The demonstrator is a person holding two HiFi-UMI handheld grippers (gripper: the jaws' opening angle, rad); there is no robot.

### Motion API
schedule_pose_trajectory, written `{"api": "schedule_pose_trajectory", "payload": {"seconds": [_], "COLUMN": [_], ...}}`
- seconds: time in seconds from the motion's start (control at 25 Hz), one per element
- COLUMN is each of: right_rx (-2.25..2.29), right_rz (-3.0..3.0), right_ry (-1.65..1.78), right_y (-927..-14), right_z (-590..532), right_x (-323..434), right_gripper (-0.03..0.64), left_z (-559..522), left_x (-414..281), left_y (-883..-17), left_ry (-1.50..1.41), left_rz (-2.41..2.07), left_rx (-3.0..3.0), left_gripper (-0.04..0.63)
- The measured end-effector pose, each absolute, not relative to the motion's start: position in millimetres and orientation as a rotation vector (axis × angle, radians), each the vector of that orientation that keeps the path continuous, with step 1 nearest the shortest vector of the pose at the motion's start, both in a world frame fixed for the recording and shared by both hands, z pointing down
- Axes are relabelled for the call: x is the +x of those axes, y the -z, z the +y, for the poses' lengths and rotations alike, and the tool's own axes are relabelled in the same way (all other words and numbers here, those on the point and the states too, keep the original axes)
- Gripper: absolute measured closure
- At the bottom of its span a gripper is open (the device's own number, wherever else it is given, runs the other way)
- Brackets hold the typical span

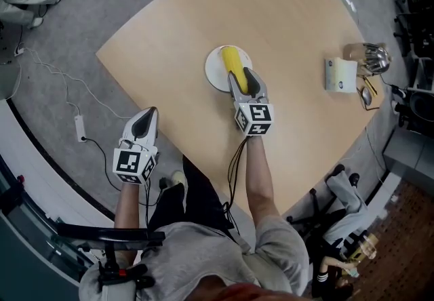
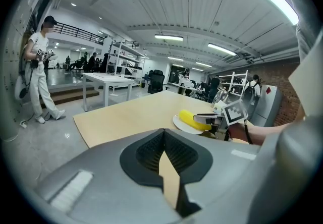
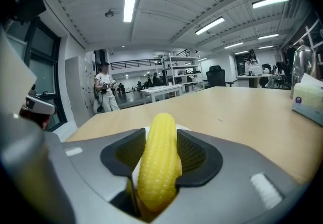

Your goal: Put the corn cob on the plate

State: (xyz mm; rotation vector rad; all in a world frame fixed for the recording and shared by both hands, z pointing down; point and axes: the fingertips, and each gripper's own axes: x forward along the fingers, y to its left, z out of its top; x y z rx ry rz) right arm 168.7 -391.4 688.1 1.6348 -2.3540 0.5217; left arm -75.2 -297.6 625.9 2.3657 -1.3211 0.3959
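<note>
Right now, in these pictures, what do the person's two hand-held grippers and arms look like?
Both the left gripper and right gripper have light grey tapered plastic shells with black ribbed pads inside the jaws. Each carries a white cube with black square markers. Thin black cables run back along the right forearm. The person wears a grey short-sleeved shirt.

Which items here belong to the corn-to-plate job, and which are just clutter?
In the job:
- corn cob, between the jaws of the right gripper
- plate, under the cob

Lying about:
- white box
- metal jug
- left gripper, jaws together, nothing in them
</note>
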Motion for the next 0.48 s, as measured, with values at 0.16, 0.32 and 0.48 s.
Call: {"api": "schedule_pose_trajectory", "payload": {"seconds": [0.16, 0.32, 0.48], "right_rx": [1.652, 1.686, 1.724], "right_rz": [-2.345, -2.366, -2.377], "right_ry": [-0.557, -0.592, -0.606], "right_y": [-687.5, -684.6, -681.0], "right_z": [-393.7, -395.5, -395.4], "right_x": [170.2, 171.9, 176.6], "right_gripper": [0.417, 0.416, 0.414], "left_z": [-298.3, -297.7, -296.7], "left_x": [-74.8, -74.5, -74.2], "left_y": [-623.9, -623.9, -625.9], "left_ry": [-0.393, -0.391, -0.388], "left_rz": [-1.323, -1.32, -1.314], "left_rx": [2.366, 2.371, 2.375], "left_gripper": [0.575, 0.575, 0.575]}}
